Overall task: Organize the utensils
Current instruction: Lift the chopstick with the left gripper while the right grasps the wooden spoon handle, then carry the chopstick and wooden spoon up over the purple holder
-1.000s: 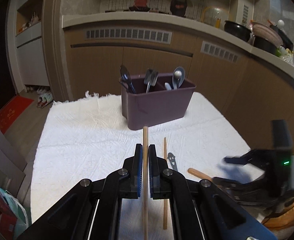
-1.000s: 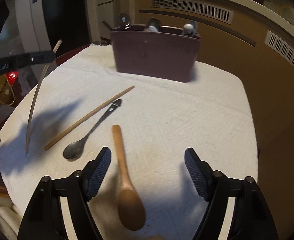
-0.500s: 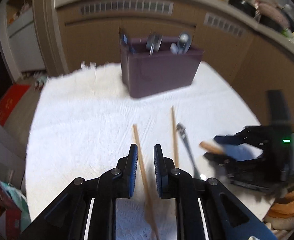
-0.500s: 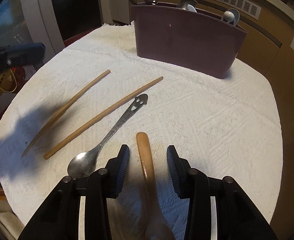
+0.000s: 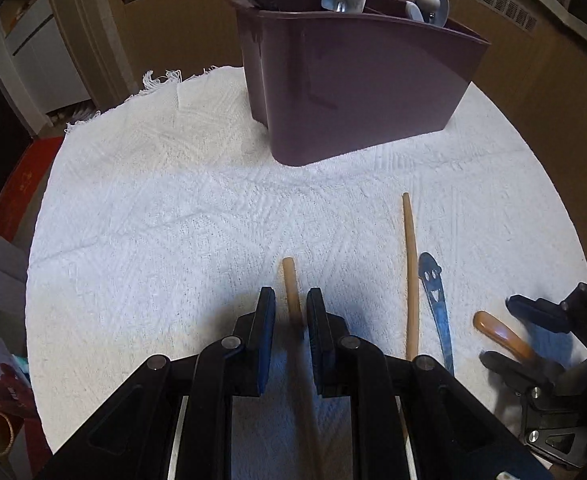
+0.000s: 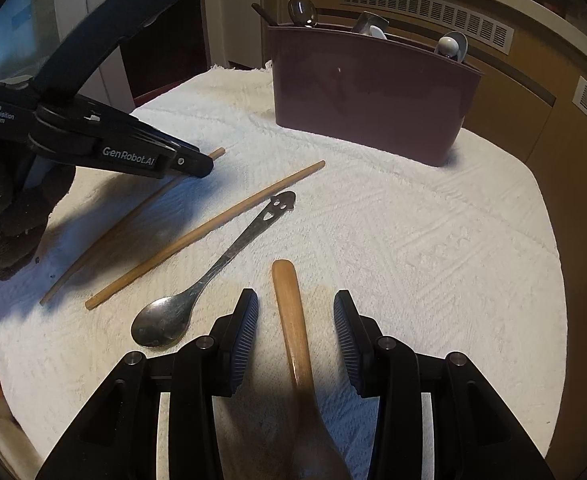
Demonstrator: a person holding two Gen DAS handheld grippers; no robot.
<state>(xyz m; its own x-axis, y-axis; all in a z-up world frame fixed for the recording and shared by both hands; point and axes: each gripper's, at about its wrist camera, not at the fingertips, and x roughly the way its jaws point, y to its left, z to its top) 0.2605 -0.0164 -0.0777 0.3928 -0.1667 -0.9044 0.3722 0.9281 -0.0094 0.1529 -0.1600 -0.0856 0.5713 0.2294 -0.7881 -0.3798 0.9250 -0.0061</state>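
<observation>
I judge the sorting partly done: the purple caddy (image 5: pixel 357 92), in the upper middle of both views, already holds several utensils, with spoon bowls and a dark handle showing above its rim, while four pieces lie loose on the white cloth (image 5: pixel 165 216). My left gripper (image 5: pixel 289 312) sits low in its frame with its jaws narrowly parted around the near chopstick (image 5: pixel 291 288); there is a sliver of gap on each side, so I read it as lying on the cloth, not pinched. The second chopstick (image 5: pixel 410 276) lies just to its right, with the metal spoon (image 6: pixel 213 276), its smiley-face handle pointing up-frame, beside that. My right gripper (image 6: pixel 295 320) stands at bottom centre of its view, jaws spread well clear of the wooden spoon (image 6: pixel 291 320) that runs between them, untouched by either pad. So both chopsticks and both spoons are left to put into the caddy.
</observation>
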